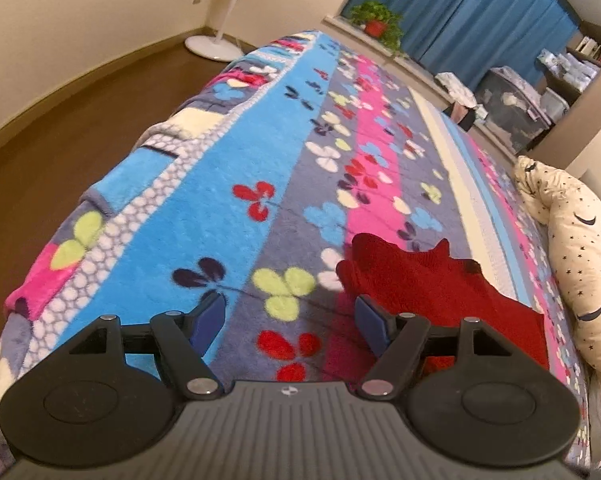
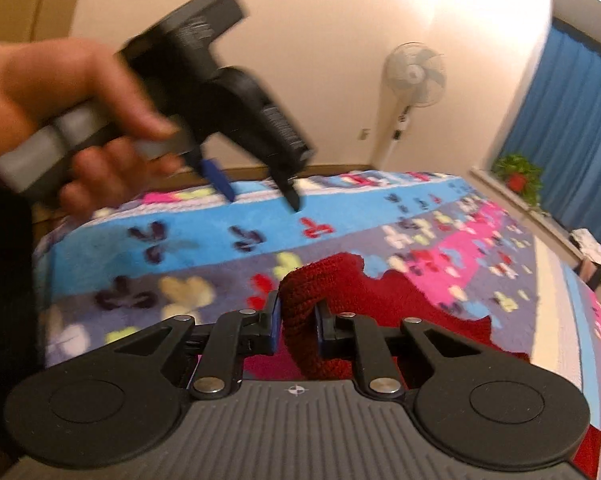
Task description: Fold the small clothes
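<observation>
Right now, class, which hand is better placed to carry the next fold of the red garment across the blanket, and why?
The right. Its fingers are already pinched on a raised fold of the red garment. The left fingers are open over the blanket, holding nothing, with the garment just beside them.

Left gripper [image 1: 290,312] jaws wide, tilted down, nothing between. Right gripper [image 2: 296,320] clamped on red garment [image 2: 300,292]. Left hand [image 2: 60,120] grips its handle.

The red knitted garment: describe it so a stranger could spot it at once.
Start from the bed covered by a fleecy flower-patterned blanket in blue, grey and pink stripes. On its near end lies the red knitted garment, one edge pinched in the right hand-held gripper. It is the only plain, solid-red cloth there.
</observation>
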`<state>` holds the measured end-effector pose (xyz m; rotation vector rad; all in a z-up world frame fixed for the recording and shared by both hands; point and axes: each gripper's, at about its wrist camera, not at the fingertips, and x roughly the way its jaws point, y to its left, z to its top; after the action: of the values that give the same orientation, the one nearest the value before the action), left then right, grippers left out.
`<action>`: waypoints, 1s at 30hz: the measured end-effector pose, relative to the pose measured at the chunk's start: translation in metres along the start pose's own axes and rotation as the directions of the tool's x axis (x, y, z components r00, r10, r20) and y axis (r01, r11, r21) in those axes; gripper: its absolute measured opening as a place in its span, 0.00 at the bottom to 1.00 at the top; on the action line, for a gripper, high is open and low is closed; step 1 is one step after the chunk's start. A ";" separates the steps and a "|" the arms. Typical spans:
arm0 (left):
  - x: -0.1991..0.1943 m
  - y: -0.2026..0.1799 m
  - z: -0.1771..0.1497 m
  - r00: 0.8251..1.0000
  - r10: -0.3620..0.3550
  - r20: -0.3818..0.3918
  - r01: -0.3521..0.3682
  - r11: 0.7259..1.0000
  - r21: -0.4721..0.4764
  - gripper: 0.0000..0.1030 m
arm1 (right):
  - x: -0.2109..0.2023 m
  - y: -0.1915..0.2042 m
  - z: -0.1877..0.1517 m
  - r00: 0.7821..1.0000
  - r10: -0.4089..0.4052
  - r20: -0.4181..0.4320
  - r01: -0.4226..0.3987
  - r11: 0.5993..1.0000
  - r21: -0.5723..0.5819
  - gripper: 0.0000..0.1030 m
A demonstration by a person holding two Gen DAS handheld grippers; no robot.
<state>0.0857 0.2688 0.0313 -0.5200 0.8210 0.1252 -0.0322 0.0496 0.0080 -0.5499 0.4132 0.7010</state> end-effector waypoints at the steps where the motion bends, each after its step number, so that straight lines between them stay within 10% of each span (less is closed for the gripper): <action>1: 0.001 0.002 0.000 1.000 0.001 -0.012 -0.002 1.000 -0.007 0.75 | -0.003 0.007 0.000 1.000 0.008 0.001 -0.008 1.000 -0.010 0.15; 5: 0.008 0.016 -0.002 0.991 -0.104 -0.088 0.095 0.991 -0.097 0.75 | -0.013 0.033 0.005 0.998 0.059 0.018 -0.059 0.998 -0.028 0.15; 11: 0.026 0.020 -0.010 0.918 -0.334 -0.216 0.284 0.931 -0.230 0.93 | -0.027 0.068 0.003 0.994 0.104 0.030 -0.102 0.992 -0.073 0.15; 20: 0.086 0.012 -0.024 0.888 -0.233 -0.397 0.136 0.956 -0.258 0.94 | -0.050 0.073 -0.002 0.992 0.104 0.069 -0.101 0.994 -0.042 0.15; 25: 0.103 0.009 -0.015 0.869 -0.314 -0.383 0.200 0.930 -0.309 0.72 | -0.058 0.071 -0.002 0.991 0.105 0.078 -0.102 0.994 -0.033 0.15; 27: 0.108 0.001 -0.012 0.869 -0.317 -0.379 0.221 0.936 -0.274 0.42 | -0.062 0.072 -0.002 0.991 0.109 0.081 -0.107 0.994 -0.032 0.15; 30: 0.102 0.000 -0.008 0.880 -0.329 -0.343 0.250 0.934 -0.256 0.29 | -0.064 0.073 -0.002 0.991 0.109 0.076 -0.107 0.994 -0.022 0.15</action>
<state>0.1497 0.2558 -0.0470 -0.8759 1.1058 -0.1797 -0.1278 0.0637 0.0159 -0.5186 0.3665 0.8283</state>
